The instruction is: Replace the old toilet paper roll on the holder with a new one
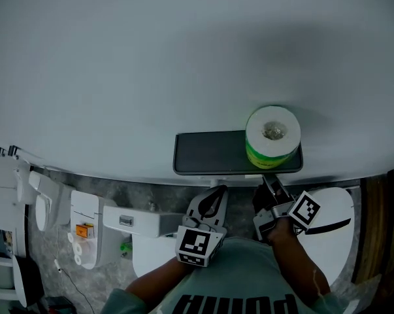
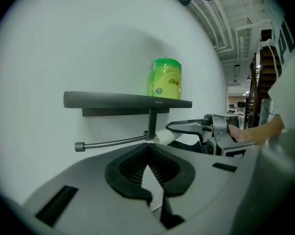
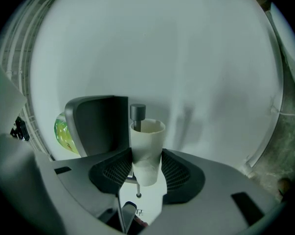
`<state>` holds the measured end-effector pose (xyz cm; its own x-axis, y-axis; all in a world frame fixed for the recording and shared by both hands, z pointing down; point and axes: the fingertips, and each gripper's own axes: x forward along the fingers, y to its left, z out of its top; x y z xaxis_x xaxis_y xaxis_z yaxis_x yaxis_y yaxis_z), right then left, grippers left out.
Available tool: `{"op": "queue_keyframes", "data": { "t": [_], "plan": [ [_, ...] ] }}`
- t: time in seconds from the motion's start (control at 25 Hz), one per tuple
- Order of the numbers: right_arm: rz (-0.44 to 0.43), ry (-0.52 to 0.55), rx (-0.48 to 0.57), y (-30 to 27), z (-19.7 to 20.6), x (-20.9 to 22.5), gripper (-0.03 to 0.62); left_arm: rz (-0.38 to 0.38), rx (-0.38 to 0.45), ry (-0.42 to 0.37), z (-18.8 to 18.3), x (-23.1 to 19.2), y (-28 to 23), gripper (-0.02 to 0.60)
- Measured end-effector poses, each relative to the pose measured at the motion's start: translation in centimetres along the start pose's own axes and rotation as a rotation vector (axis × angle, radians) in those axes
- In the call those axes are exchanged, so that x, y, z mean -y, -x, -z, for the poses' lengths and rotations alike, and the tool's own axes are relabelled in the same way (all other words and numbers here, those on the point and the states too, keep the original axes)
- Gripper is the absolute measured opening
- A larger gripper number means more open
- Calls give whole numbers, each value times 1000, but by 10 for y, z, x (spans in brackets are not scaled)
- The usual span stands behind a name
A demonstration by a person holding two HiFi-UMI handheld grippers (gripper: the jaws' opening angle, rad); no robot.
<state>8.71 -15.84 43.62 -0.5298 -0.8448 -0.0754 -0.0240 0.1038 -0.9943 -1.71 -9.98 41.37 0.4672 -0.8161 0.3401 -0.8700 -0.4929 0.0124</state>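
White wall [image 1: 151, 57]: one shelf [image 1: 210, 152], one wrapped roll [image 1: 272, 136]. Right hand-held gripper [image 3: 146, 164] clamps one cardboard tube [image 3: 147, 138]; left hand-held gripper [image 2: 148, 153] closed, empty.

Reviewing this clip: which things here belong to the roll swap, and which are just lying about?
Belongs to the job:
pale empty cardboard tube, clamped in the right gripper; thin metal holder rod under the dark flat shelf; new toilet paper roll in green wrapper, standing on that shelf.

Just lying about:
white box with an orange label; white tank with a grey button.
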Motion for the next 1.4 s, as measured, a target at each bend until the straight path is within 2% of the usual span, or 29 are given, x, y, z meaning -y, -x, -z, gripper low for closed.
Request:
{"op": "queue_keyframes", "data": {
  "t": [0.44, 1.12, 1.4],
  "plan": [
    [9, 3, 58, 13, -24, -6, 192, 10, 5, -13, -6, 12, -11, 4],
    [41, 41, 157, 60, -86, -1, 192, 64, 21, -7, -14, 62, -38, 3],
    [48, 50, 198, 76, -99, -1, 190, 92, 18, -8, -13, 74, -45, 3]
  ]
}}
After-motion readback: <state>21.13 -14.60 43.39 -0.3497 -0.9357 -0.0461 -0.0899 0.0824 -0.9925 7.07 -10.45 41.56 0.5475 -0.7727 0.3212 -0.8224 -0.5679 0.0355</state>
